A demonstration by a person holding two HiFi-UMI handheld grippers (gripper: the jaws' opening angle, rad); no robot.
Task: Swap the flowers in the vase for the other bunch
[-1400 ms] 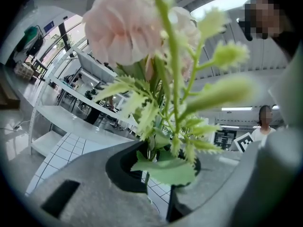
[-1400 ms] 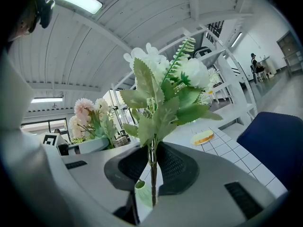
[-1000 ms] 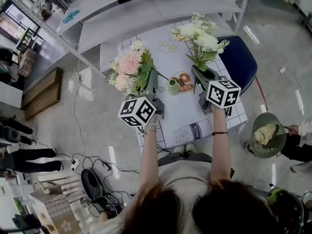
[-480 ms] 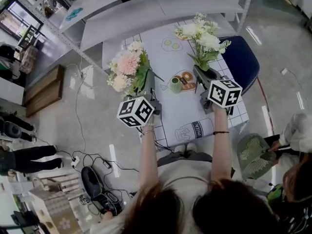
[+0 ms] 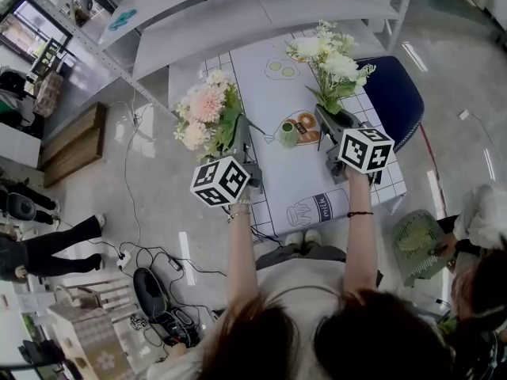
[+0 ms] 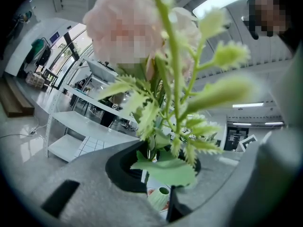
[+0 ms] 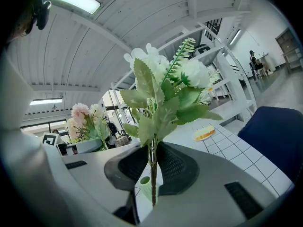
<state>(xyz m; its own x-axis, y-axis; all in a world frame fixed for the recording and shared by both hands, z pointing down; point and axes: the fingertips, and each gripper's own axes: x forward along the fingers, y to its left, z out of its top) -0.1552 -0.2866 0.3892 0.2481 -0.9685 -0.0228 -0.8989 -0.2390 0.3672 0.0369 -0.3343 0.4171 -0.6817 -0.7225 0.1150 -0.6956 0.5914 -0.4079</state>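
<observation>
The small green vase [image 5: 287,134] is seen standing on the tiled-pattern surface [image 5: 261,93], between the two grippers. To the left of the vase, the left gripper [image 5: 244,142] is closed narrowly on the stems of the pink bunch [image 5: 206,111], which is held upright (its blooms and leaves fill most of the left gripper view). To the right of the vase, the right gripper [image 5: 333,123] is clamped on the thin stem of the white bunch [image 5: 326,58], likewise held upright. Both bunches are held clear of the vase.
</observation>
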